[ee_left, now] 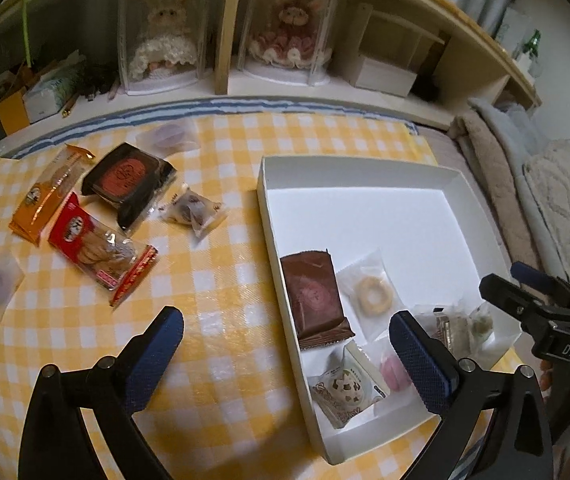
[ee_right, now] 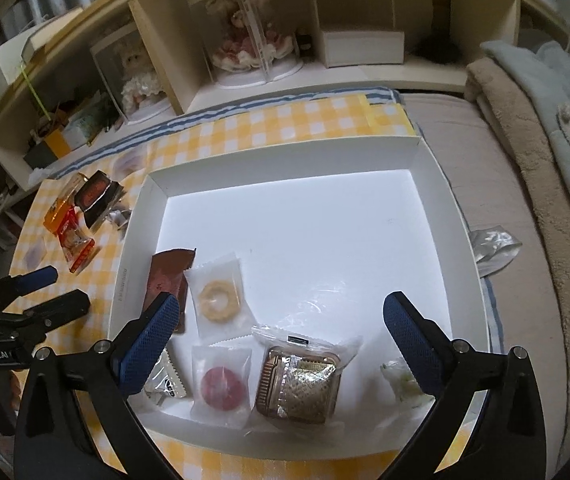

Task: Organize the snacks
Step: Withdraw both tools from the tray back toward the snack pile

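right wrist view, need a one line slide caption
Open right tongs above a white box holding wrapped snacks, more snacks left on the checked cloth.

A shallow white box (ee_right: 437,184) lies open on the checked cloth. Along its near wall lie a brown packet (ee_right: 165,280), a pale ring biscuit (ee_right: 217,300), a red sweet (ee_right: 223,388) and a gold-trayed cake (ee_right: 299,384). Left of it, an orange packet (ee_left: 49,196), red packet (ee_left: 101,252) and black packet (ee_left: 129,180) lie loose.

white box (ee_left: 273,216), snacks inside, gripper (ee_left: 285,344) open
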The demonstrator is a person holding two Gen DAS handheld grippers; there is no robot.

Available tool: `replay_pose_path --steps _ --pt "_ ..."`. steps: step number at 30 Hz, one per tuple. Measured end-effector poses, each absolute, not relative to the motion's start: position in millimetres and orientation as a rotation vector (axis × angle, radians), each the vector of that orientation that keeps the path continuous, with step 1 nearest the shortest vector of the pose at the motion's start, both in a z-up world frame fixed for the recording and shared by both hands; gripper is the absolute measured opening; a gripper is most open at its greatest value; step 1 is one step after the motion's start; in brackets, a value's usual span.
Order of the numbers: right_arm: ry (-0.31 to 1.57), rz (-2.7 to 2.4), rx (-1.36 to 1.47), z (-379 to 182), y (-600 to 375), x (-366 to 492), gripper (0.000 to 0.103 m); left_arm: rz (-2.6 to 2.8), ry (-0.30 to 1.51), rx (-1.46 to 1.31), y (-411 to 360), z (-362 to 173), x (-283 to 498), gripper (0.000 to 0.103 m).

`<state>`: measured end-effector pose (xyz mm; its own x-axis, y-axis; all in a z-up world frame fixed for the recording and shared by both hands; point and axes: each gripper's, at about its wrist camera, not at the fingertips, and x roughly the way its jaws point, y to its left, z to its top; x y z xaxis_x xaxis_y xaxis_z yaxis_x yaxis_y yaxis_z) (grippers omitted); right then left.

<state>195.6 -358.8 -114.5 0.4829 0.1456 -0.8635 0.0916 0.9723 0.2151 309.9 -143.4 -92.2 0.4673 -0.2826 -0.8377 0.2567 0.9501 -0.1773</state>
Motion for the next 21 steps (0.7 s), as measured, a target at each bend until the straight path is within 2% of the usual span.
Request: replay_pose_path --steps 21 --pt "0.889 0.086 0.191 -40 -329 172 0.103 -0.317 0.86 -0.01 -71 -6 253 0.103"
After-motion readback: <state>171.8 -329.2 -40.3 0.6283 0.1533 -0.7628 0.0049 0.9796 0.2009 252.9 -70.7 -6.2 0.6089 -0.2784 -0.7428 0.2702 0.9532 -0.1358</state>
